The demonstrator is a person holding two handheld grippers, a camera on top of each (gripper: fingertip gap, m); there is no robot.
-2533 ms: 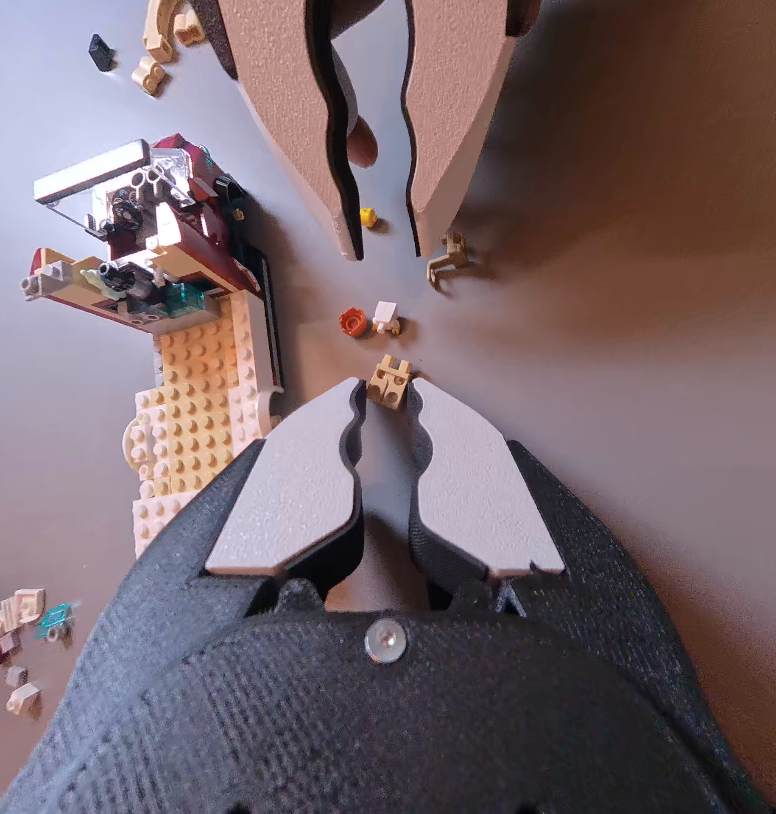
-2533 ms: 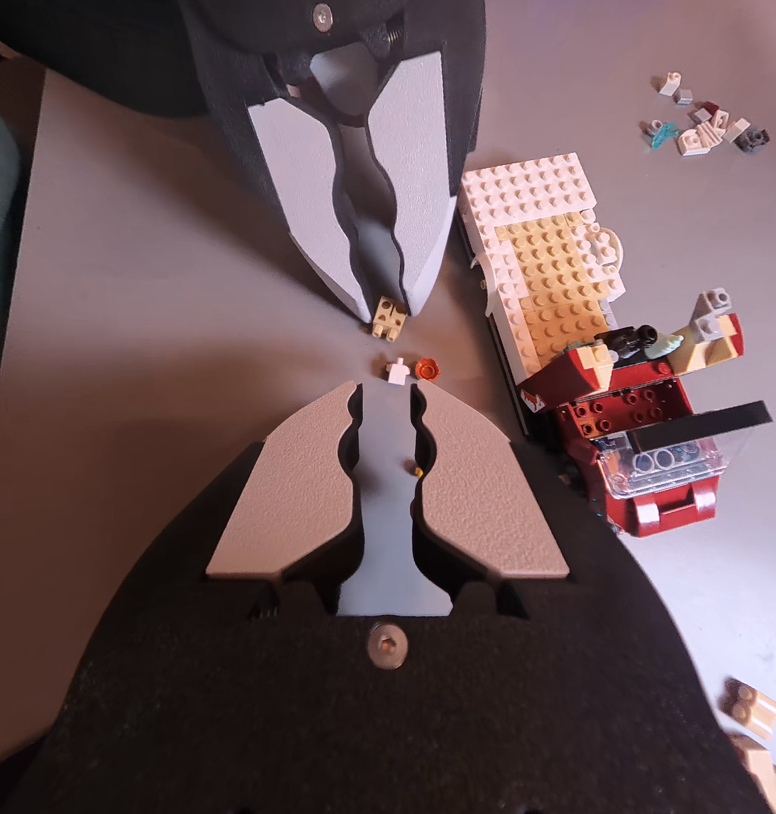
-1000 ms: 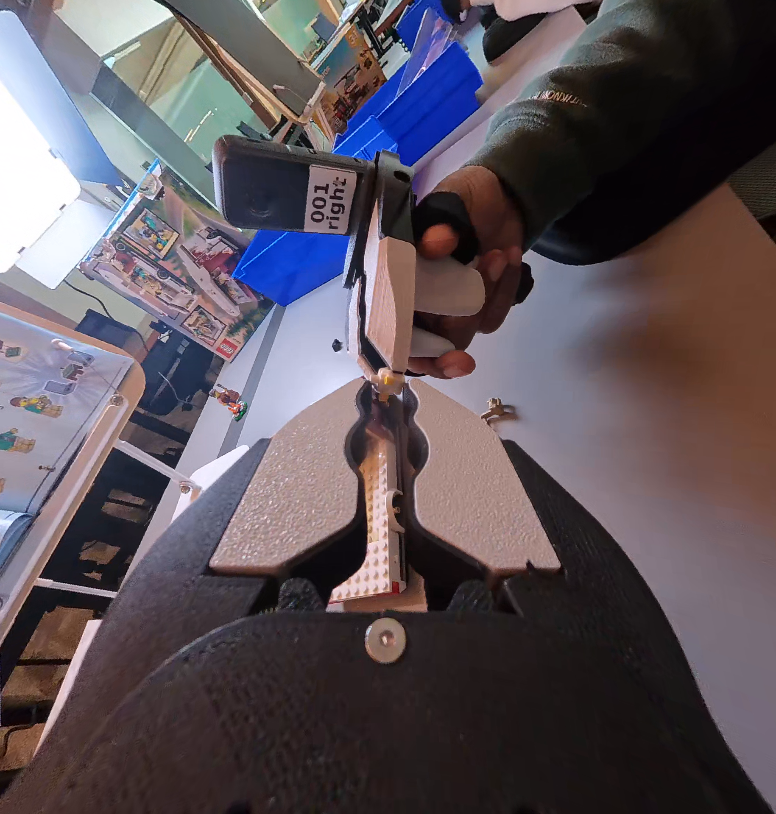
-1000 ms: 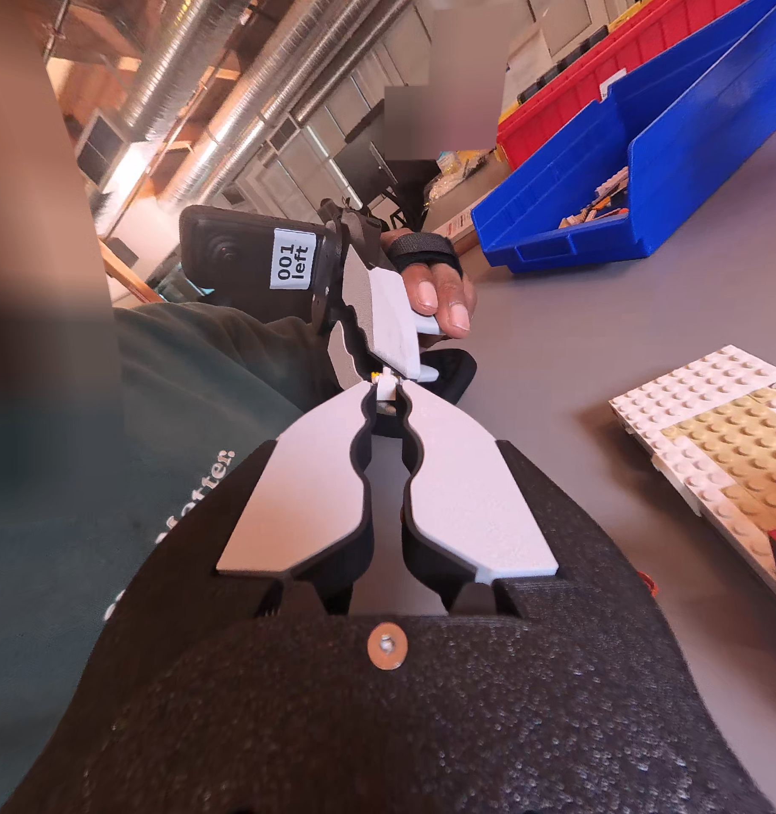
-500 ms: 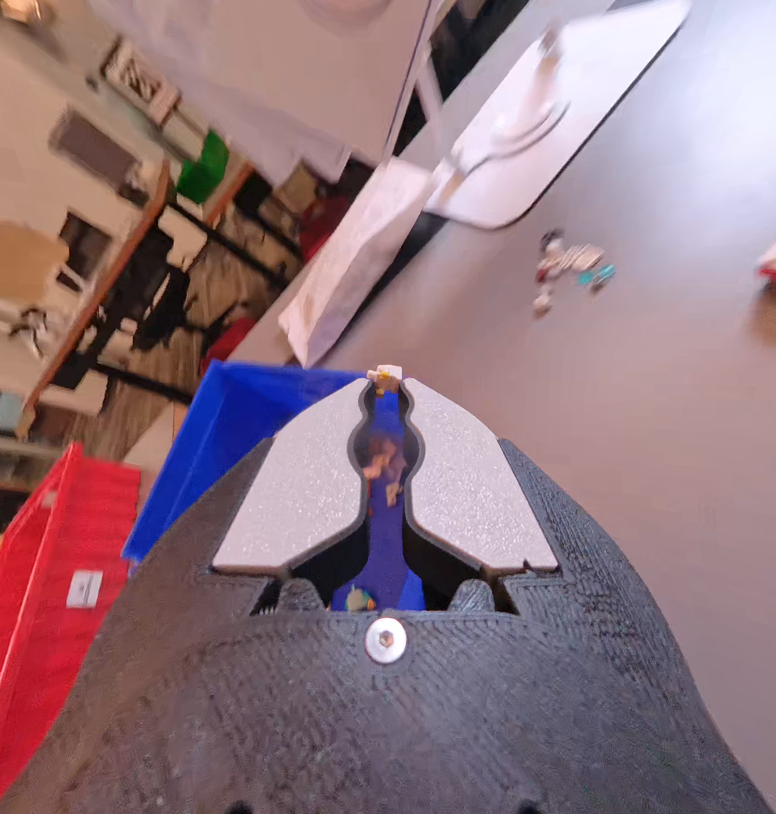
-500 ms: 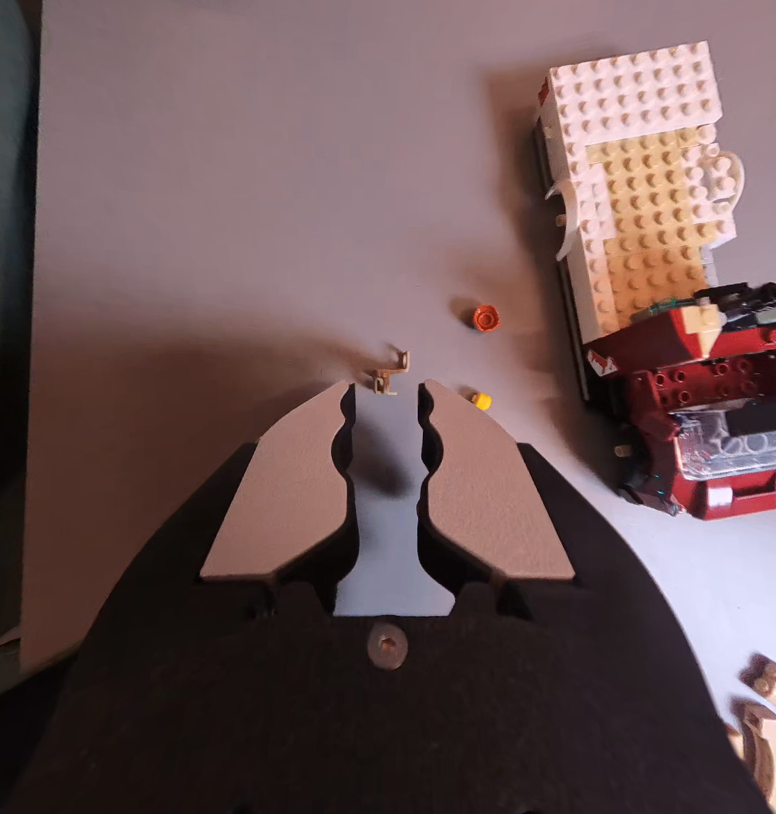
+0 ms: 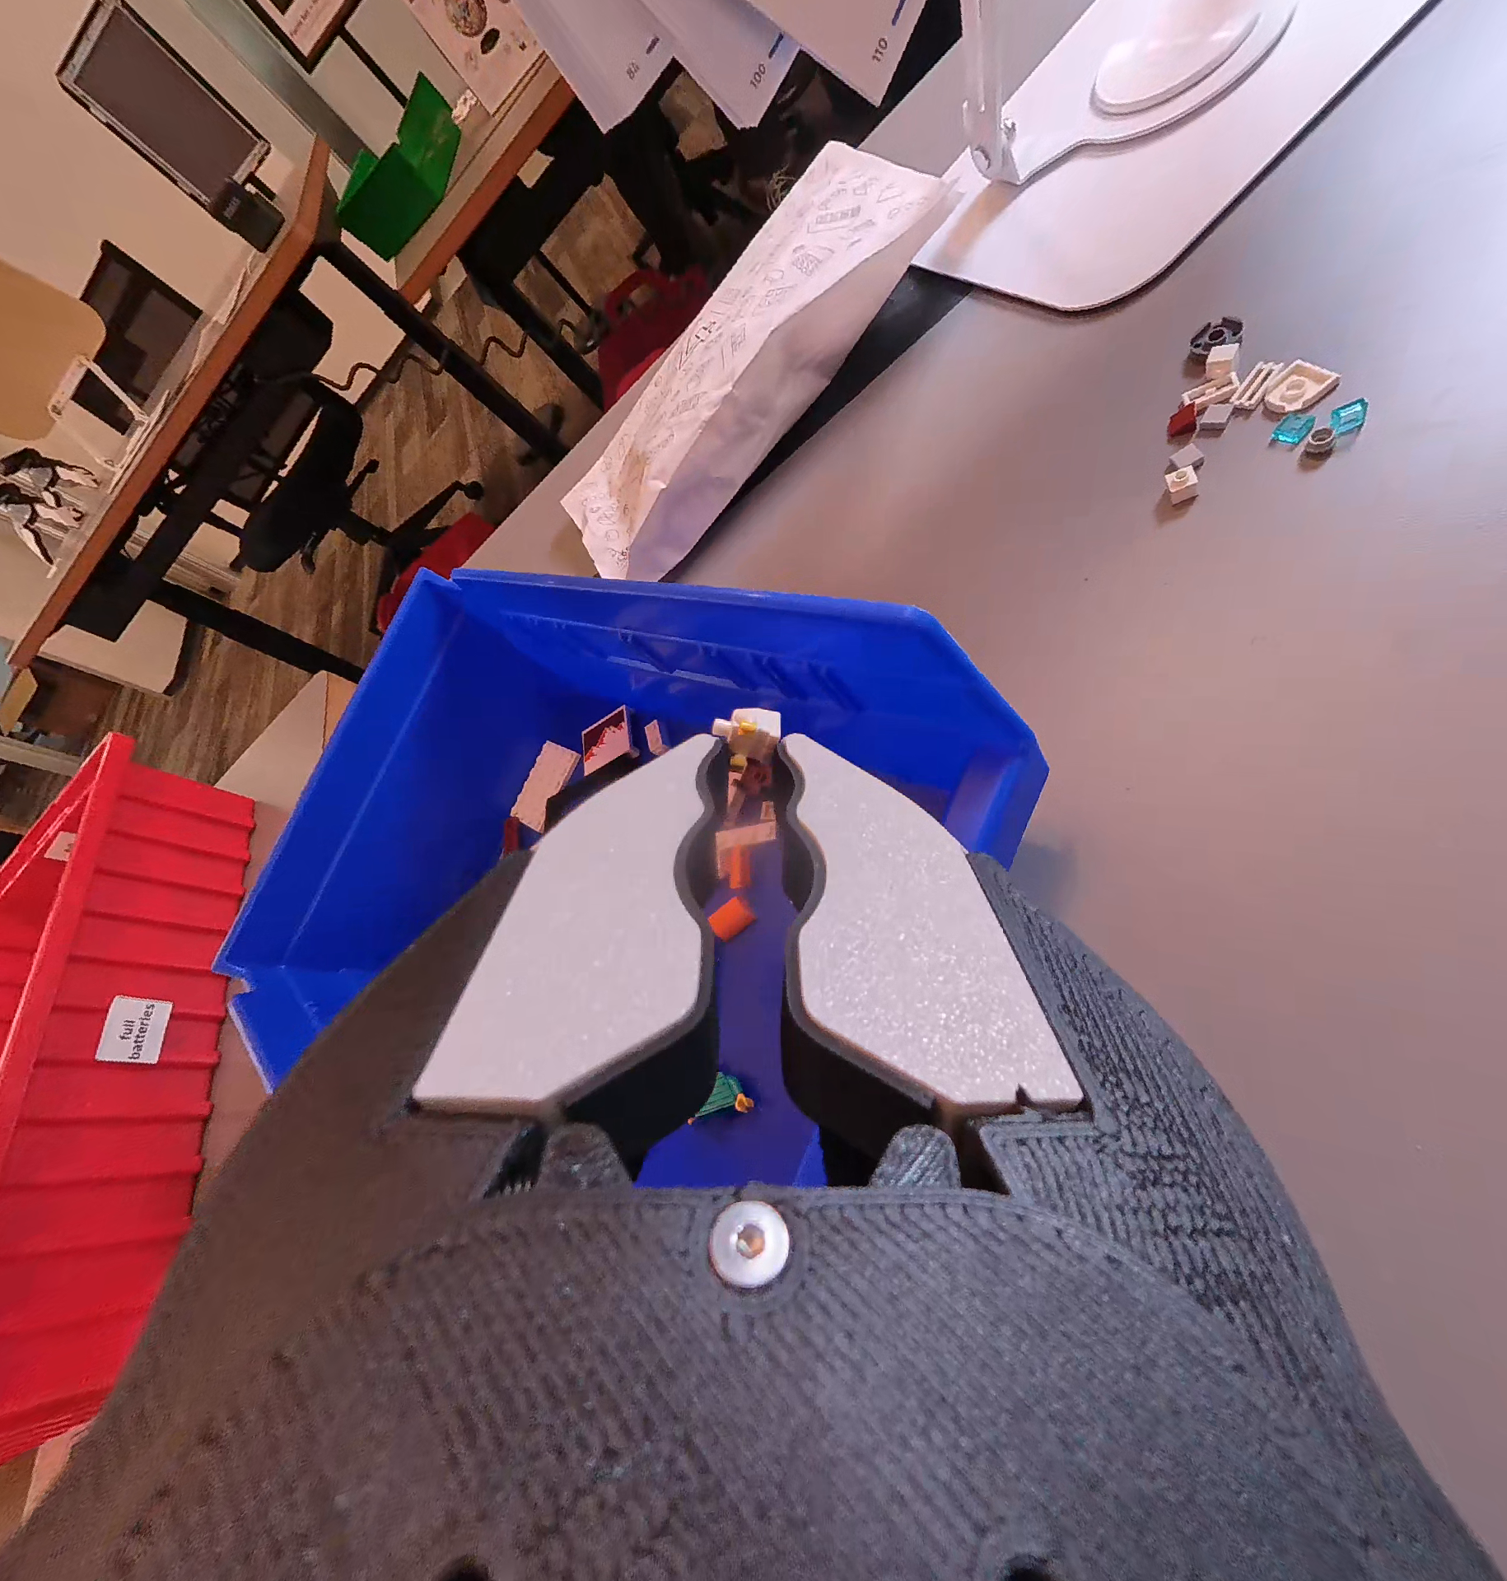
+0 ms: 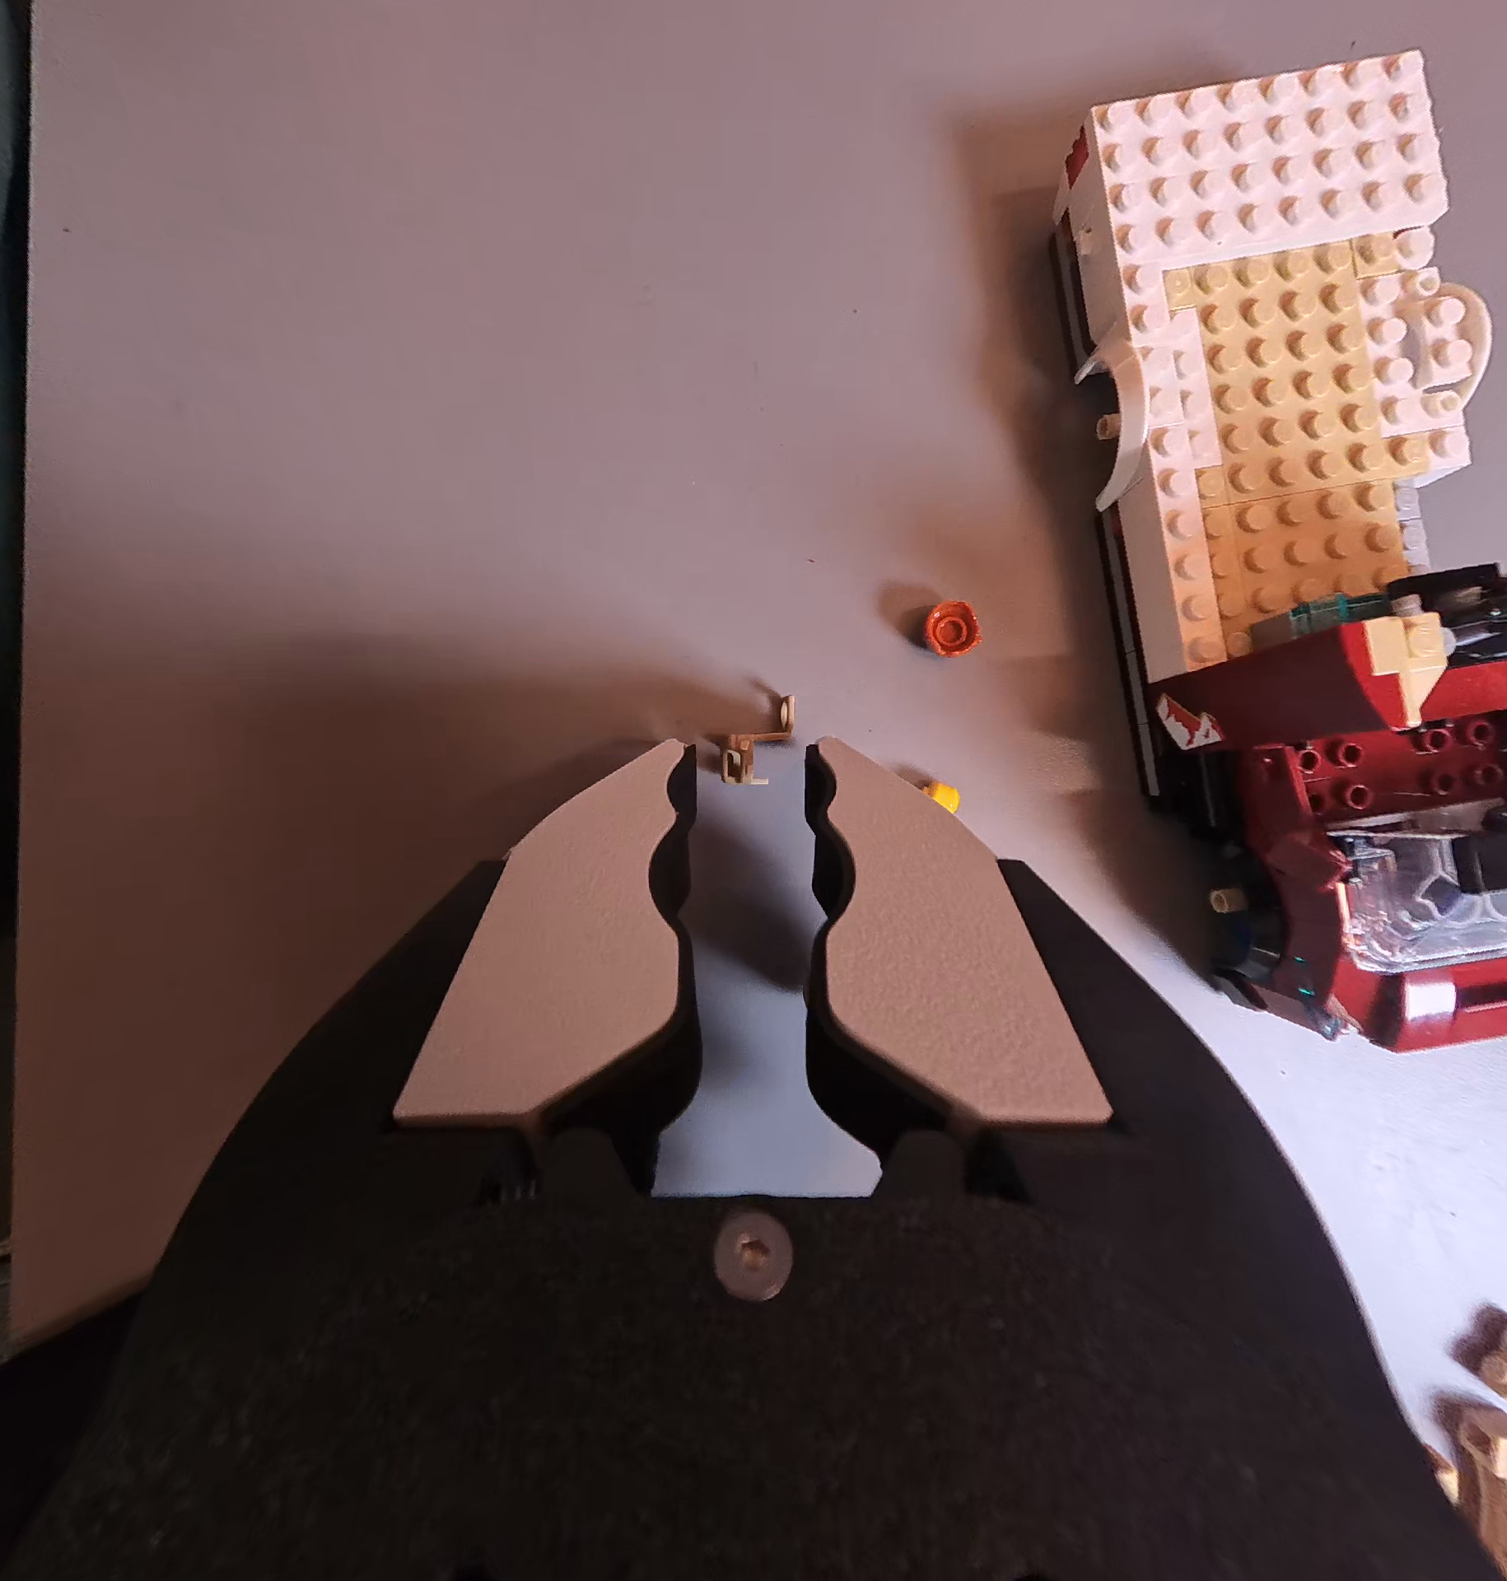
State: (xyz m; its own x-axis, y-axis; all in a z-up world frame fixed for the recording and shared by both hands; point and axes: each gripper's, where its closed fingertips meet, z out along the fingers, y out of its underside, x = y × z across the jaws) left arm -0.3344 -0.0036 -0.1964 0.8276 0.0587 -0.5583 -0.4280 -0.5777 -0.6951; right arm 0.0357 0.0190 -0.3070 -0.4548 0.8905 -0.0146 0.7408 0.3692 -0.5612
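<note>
My left gripper (image 7: 750,746) is shut on a small white toy-figure torso with yellow hands (image 7: 752,727), pinched at the very fingertips. It hangs over an open blue bin (image 7: 690,595) that has several loose toy pieces (image 7: 730,917) on its floor. My right gripper (image 8: 750,747) is open and empty, pointing down at the grey table (image 8: 391,342). A small tan clip-shaped piece (image 8: 740,763) lies on the table just ahead of and between its fingertips, and neither pad touches it.
An orange round piece (image 8: 951,629) and a yellow piece (image 8: 941,796) lie right of the right gripper. A white, tan and dark red brick model (image 8: 1280,385) stands farther right. A red bin (image 7: 91,941), a paper bag (image 7: 750,342) and several small loose pieces (image 7: 1246,402) surround the blue bin. My hands' fingertips stand some 40 cm from each other.
A second ago both grippers met in the air at the white torso. The right one let go, dropped over the table and opened. The left one swung the torso over the blue bin.
</note>
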